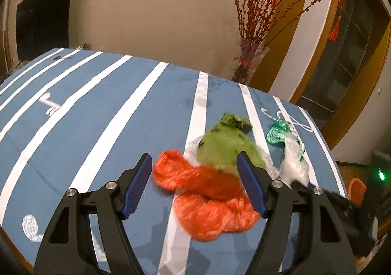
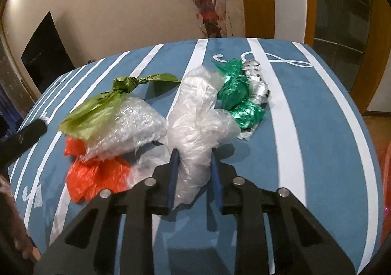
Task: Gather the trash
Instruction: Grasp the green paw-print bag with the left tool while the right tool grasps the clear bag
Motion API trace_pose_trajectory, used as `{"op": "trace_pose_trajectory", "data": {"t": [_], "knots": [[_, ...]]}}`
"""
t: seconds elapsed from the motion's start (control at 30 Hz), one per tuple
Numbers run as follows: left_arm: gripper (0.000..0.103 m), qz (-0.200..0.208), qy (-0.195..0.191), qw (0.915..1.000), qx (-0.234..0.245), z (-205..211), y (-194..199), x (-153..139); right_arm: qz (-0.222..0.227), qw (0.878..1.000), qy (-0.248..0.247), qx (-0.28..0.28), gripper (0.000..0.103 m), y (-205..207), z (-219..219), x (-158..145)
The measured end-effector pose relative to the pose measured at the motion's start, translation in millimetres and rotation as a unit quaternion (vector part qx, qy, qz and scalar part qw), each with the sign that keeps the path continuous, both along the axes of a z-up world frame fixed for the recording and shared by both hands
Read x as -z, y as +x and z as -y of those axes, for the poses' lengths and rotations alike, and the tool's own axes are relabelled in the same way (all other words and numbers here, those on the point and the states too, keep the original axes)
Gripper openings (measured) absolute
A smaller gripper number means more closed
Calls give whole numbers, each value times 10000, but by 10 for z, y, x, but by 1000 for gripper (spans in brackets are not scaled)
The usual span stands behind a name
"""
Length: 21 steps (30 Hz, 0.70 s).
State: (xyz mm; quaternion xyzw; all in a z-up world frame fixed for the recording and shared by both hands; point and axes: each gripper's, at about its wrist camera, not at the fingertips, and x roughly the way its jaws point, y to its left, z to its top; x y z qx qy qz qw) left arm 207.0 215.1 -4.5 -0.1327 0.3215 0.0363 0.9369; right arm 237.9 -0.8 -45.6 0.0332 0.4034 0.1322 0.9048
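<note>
A heap of crumpled trash lies on the blue cloth with white stripes (image 1: 97,104). My left gripper (image 1: 194,177) is open, its blue pads standing wide on either side of an orange plastic bag (image 1: 207,201). Behind that lies a knotted green bag (image 1: 222,143). My right gripper (image 2: 194,162) is shut on a clear plastic bag (image 2: 195,116), both pads pressing its lower end. To its left lie bubble wrap (image 2: 132,123), the green bag (image 2: 97,108) and the orange bag (image 2: 97,177). Beyond it lie shiny green foil (image 2: 237,99) and a silver dotted wrapper (image 2: 256,79).
A glass vase of red branches (image 1: 249,62) stands just past the table's far edge. A dark screen (image 1: 44,28) hangs on the left wall. The table's right edge drops off near the foil. The left gripper's black body (image 2: 24,138) shows at the left of the right wrist view.
</note>
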Motion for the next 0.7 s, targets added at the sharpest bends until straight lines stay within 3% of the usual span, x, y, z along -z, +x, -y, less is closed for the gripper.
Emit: {"op": "trace_pose_trajectory", "data": {"t": [0.27, 0.47, 0.57, 0.7], "knots": [[75, -252, 259, 9990, 276, 261, 630, -81, 138, 9995, 40, 274, 25, -199, 445, -131], [74, -944, 599, 9931, 367, 364, 1107, 168, 114, 9986, 70, 521, 25, -228, 732, -135], [62, -1222, 549, 9901, 412, 364, 1184, 306, 68, 9983, 79, 568, 25, -233, 810, -97], [35, -1227, 385, 9906, 469, 360, 1165, 339, 30, 9983, 71, 580, 25, -254, 847, -65]]}}
